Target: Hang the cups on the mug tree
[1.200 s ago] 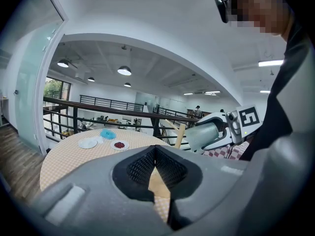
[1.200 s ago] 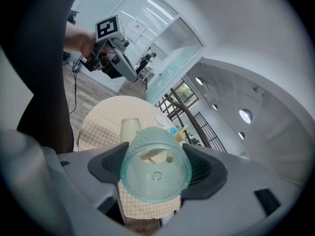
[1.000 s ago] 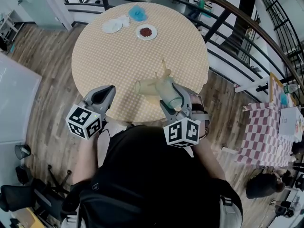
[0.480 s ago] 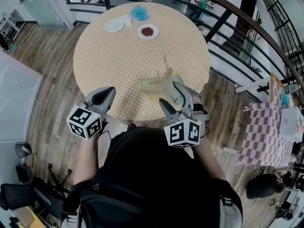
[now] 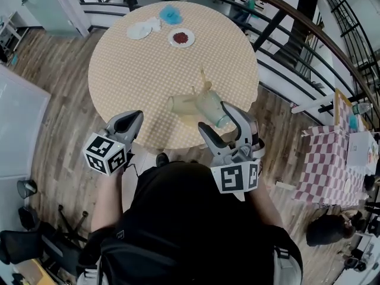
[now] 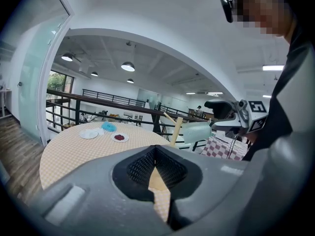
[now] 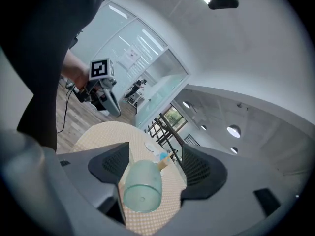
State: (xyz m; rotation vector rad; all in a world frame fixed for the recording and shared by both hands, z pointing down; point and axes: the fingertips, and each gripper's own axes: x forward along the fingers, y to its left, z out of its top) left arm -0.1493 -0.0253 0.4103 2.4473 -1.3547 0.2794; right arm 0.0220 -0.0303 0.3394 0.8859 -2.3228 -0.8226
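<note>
A wooden mug tree (image 5: 205, 88) stands near the front edge of the round table (image 5: 136, 70). A yellowish cup (image 5: 178, 105) hangs on its left side. A pale green cup (image 5: 212, 107) lies tilted at its right side, seemingly on a peg. My right gripper (image 5: 215, 119) is open; the green cup (image 7: 142, 186) sits ahead between the spread fingers, and no pad presses on it. From the left gripper view that cup (image 6: 197, 131) sits beside the tree's pegs (image 6: 175, 128). My left gripper (image 5: 127, 123) is shut and empty, held off the table's front left edge.
At the table's far side lie a white plate (image 5: 141, 31), a blue object (image 5: 171, 15) and a small plate with red bits (image 5: 181, 38). A dark railing (image 5: 285, 46) curves behind the table. A red-checked table (image 5: 332, 165) stands to the right.
My right gripper has risen and drawn back toward me, off the green cup, which stays at the tree. The left gripper has kept still.
</note>
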